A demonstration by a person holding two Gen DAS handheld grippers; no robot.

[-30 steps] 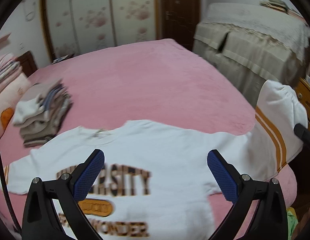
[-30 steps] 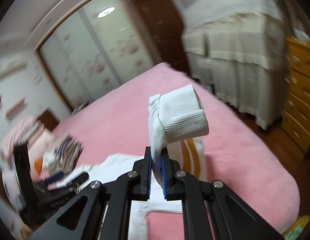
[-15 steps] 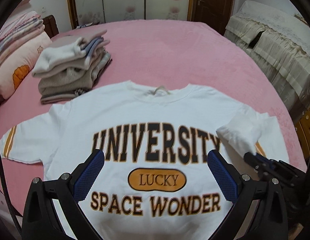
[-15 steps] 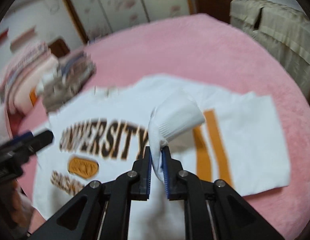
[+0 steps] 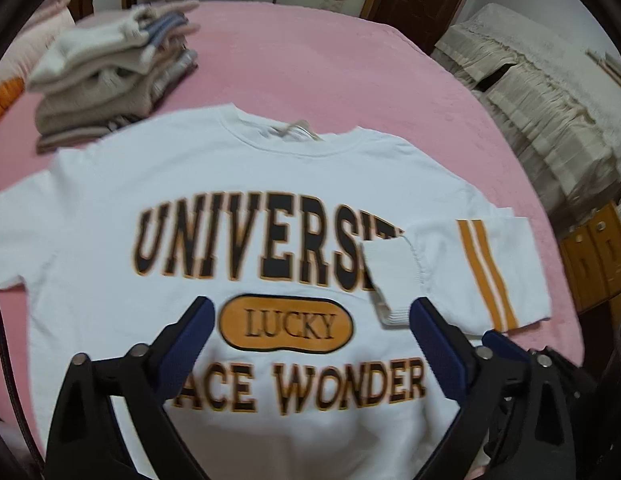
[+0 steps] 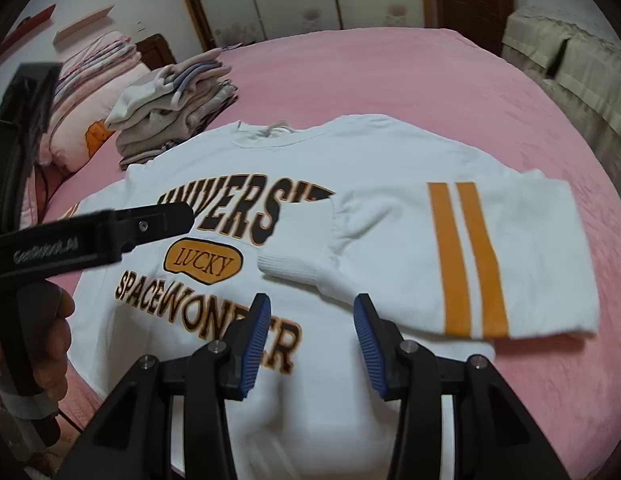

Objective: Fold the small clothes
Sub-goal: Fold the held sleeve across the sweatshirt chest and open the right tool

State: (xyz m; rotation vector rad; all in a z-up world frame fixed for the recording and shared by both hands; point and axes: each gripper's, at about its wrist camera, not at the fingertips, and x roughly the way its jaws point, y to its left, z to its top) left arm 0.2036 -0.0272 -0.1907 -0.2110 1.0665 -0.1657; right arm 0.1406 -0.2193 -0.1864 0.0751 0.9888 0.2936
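Note:
A white sweatshirt (image 5: 238, 184) printed "UNIVERSITY LUCKY SPACE WONDER" lies flat, front up, on the pink bed; it also shows in the right wrist view (image 6: 350, 152). Its right sleeve (image 6: 510, 248), with two orange stripes, is folded in across the chest, and the ribbed cuff (image 6: 298, 248) rests over the end of "UNIVERSITY". The cuff also shows in the left wrist view (image 5: 390, 276). My left gripper (image 5: 310, 344) is open and empty above the lower print. My right gripper (image 6: 308, 340) is open and empty just below the cuff, not touching it.
A stack of folded clothes (image 5: 110, 76) sits on the pink bed (image 5: 330, 80) at the far left, also in the right wrist view (image 6: 174, 108). Folded quilts (image 6: 90, 92) lie beyond it. A covered piece of furniture (image 5: 550, 92) and a wooden dresser (image 5: 594, 256) stand right of the bed.
My right gripper carried the sleeve cuff over the chest, laid it down and opened, letting it go. My left gripper stayed open and moved closer over the print.

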